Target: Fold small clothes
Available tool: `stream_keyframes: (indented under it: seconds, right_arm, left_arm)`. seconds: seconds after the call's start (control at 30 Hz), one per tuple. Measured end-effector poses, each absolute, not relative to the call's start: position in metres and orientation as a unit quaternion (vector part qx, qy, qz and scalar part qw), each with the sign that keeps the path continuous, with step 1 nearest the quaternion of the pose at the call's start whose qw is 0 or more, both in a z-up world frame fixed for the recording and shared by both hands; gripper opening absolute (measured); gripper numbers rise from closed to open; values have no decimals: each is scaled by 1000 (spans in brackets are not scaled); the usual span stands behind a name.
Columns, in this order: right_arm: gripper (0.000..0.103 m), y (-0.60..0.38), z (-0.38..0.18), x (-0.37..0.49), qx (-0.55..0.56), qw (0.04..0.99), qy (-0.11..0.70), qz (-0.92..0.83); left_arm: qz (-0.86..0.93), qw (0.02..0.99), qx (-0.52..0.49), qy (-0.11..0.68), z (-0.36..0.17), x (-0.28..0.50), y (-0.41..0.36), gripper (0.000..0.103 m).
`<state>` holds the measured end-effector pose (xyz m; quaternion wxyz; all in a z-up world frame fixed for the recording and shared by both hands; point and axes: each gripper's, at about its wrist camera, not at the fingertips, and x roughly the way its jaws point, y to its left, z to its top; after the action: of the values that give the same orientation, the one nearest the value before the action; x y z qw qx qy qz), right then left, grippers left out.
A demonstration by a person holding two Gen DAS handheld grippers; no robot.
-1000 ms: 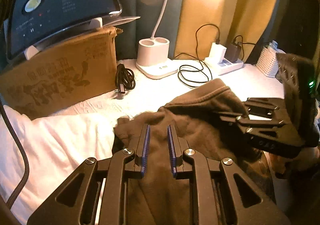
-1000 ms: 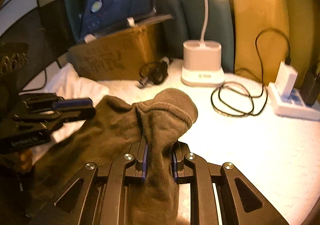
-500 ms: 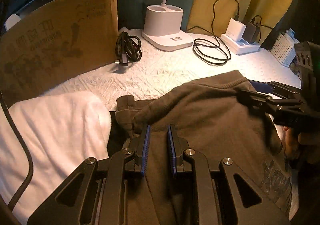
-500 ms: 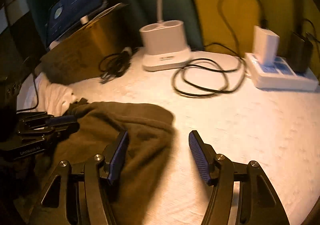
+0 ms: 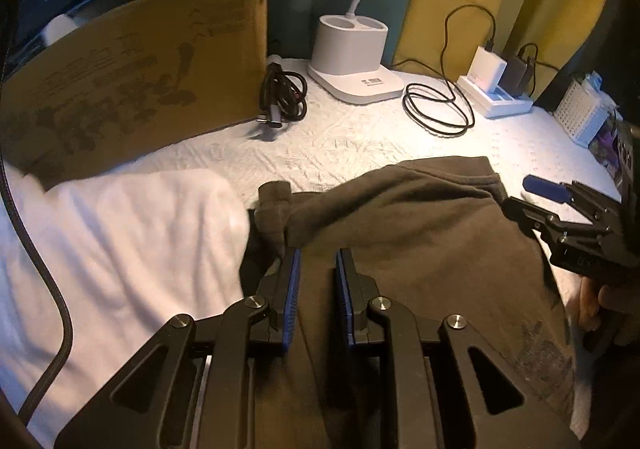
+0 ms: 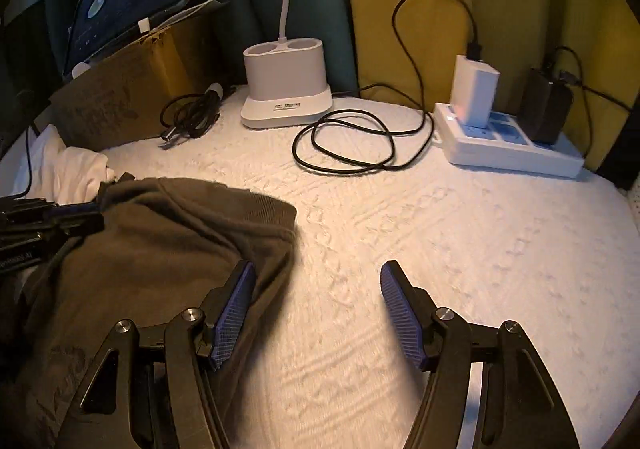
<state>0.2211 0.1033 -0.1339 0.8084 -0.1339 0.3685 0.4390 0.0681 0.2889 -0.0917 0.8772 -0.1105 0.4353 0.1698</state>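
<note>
I am pinching the brown garment [image 5: 420,233] in my left gripper [image 5: 317,269] as it is lying on the white cloth-covered table [image 6: 460,241]. My right gripper [image 6: 316,289] is opening beside the hem, nothing between its fingers. A folded white cloth [image 5: 120,241], cardboard box [image 5: 132,85], coiled cable [image 6: 348,141] and power strip [image 6: 508,153] are crowding the far edge.

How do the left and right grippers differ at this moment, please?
The left gripper is narrow, its blue pads clamping a fold of the brown garment; the right gripper stands wide, its jaws opening, with only white table cover between them. The left sits over the garment, the right at its edge. Both share black frames and blue pads.
</note>
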Motion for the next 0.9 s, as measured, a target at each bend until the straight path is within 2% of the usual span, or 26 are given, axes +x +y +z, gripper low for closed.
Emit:
stream_keyframes:
  seconds: [0.3, 0.33, 0.4, 0.47, 0.9]
  right_arm:
    - [67, 89, -114, 175, -137, 794, 350, 478]
    - [67, 88, -113, 168, -142, 791, 348, 484]
    - [67, 89, -113, 155, -149, 787, 345, 490]
    - [67, 86, -115, 145, -156, 782, 347, 494]
    - [68, 65, -140, 123, -187, 791, 350, 466]
  left_arm:
    - [145, 884, -124, 427, -78, 36, 255, 19]
    - [145, 883, -122, 429, -79, 33, 249, 23]
    - [145, 884, -119, 429, -81, 28, 241, 51]
    - [143, 886, -120, 424, -83, 22, 234, 57]
    - [160, 874, -113, 445, -113, 2, 223, 57]
